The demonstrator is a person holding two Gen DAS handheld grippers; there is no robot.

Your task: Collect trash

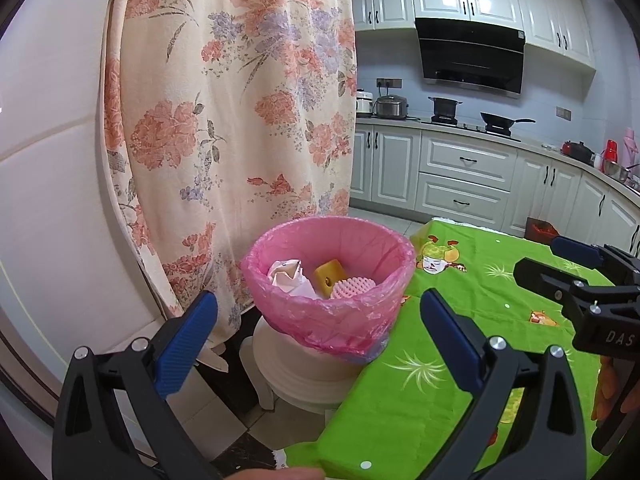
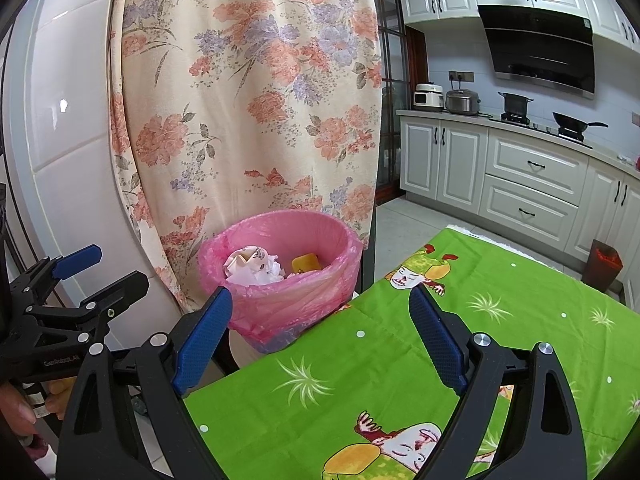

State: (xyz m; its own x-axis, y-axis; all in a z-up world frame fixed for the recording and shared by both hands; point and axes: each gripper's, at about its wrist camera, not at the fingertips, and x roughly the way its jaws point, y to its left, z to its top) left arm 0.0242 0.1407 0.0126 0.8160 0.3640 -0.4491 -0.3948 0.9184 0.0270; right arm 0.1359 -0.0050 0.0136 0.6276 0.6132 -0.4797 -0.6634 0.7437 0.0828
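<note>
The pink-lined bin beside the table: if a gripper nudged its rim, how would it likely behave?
The bin would probably shift or tip easily: it sits raised on a white stool and holds only light items, crumpled paper and a yellow block. Its thin pink liner looks floppy and would likely crinkle or slip under pressure.

Both grippers held side by side, tilted a little downward. Left gripper point(image 1: 318, 320): jaws spread wide, blue pads point(image 1: 186, 344) facing each other, nothing between them. Right gripper point(image 2: 320, 322): jaws likewise wide apart, nothing gripped. Each shows at the edge of the other's view, black frame with blue-tipped fingers. A hand point(image 2: 18, 410) wraps the left gripper's handle; fingers point(image 1: 608, 394) show on the right one's.
</note>
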